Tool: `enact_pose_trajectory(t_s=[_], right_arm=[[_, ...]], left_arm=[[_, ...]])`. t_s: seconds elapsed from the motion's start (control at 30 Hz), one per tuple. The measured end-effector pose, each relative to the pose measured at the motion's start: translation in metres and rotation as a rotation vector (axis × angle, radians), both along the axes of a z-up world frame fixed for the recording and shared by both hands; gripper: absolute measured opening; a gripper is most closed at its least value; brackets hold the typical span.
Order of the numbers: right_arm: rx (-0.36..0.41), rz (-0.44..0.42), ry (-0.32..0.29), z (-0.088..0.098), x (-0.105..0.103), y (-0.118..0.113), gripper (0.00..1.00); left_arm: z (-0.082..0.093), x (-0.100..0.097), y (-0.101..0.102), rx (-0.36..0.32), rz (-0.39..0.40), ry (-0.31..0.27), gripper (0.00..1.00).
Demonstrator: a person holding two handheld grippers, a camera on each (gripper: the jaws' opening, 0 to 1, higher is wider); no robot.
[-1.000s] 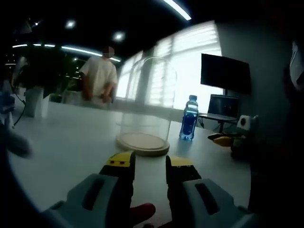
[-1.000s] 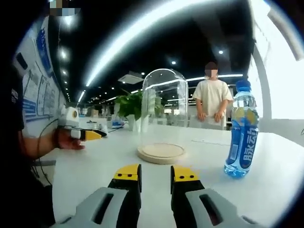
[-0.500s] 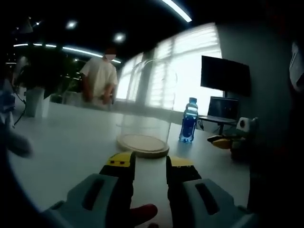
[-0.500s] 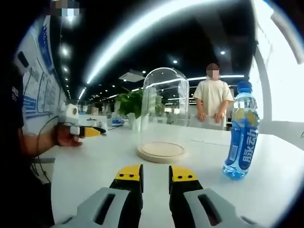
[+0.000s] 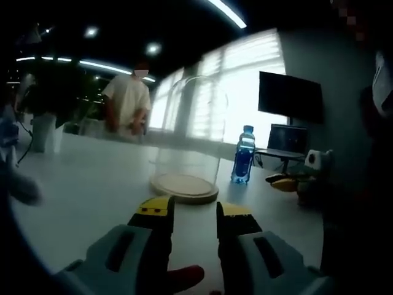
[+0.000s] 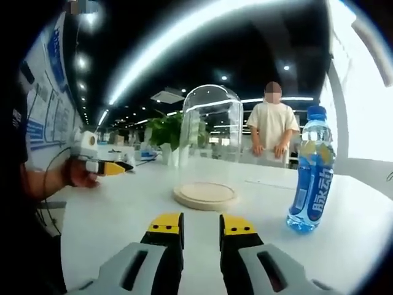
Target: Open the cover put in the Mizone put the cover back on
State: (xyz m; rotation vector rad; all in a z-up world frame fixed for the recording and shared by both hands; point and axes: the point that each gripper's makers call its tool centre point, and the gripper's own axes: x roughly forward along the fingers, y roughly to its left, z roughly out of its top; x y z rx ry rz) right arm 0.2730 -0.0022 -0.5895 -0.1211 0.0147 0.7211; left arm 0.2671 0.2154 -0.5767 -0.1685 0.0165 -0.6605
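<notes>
Glass dome cover [image 6: 212,142]: seated on wooden base [image 6: 205,195], mid-counter [image 6: 116,233].
Mizone bottle [image 6: 311,170]: upright right of base, apart.
Left gripper [image 5: 194,211]: slightly parted, empty.
Right gripper [image 6: 201,225]: slightly parted, empty.
Risk: smooth glass slipping from pinch; swinging dome toppling bottle.

Bare white table [image 6: 123,215] lies between the right gripper [image 6: 193,224] and the glass dome [image 6: 212,138] on its wooden base [image 6: 204,195]; nothing stands in that stretch. Mizone bottle [image 6: 312,172] stands right of the dome, apart from it, open tabletop between. Left gripper [image 6: 101,166] hovers left of the dome, well apart. A person [image 6: 271,126] stands behind the dome, past the table's far edge.
</notes>
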Motion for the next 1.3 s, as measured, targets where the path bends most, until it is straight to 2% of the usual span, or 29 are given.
enact_pose_trajectory(t_s=[0.17, 0.23, 0.3, 0.33, 0.5, 0.67, 0.8, 1.03, 1.3], right_arm=[[-0.019, 0.006, -0.016, -0.001, 0.000, 0.000, 0.17], [0.009, 0.012, -0.014, 0.001, -0.001, -0.001, 0.18], [0.076, 0.010, 0.031, 0.003, -0.001, 0.000, 0.23], [0.088, 0.006, 0.034, 0.004, 0.000, 0.000, 0.25], [0.043, 0.001, 0.033, 0.001, -0.002, 0.004, 0.26], [0.044, 0.000, 0.055, 0.000, -0.003, 0.005, 0.26], [0.061, -0.003, 0.077, 0.002, -0.001, 0.003, 0.27], [0.061, 0.008, 0.067, 0.015, 0.002, 0.005, 0.28], [0.057, 0.039, 0.040, 0.036, 0.012, 0.010, 0.30]], left_arm=[[0.000, 0.000, 0.001, 0.010, 0.004, -0.003, 0.23], [0.000, 0.001, 0.002, 0.003, 0.007, -0.001, 0.23], [0.001, 0.000, 0.002, -0.005, 0.007, -0.001, 0.23], [0.001, 0.001, 0.003, -0.005, 0.009, 0.000, 0.23], [0.002, 0.003, 0.003, -0.019, 0.009, 0.015, 0.24], [0.006, 0.003, -0.002, 0.036, 0.003, -0.005, 0.24], [0.012, 0.006, -0.001, 0.034, 0.002, -0.006, 0.26], [0.020, 0.014, 0.005, 0.035, 0.007, -0.002, 0.30], [0.034, 0.023, 0.004, 0.071, -0.010, -0.035, 0.33]])
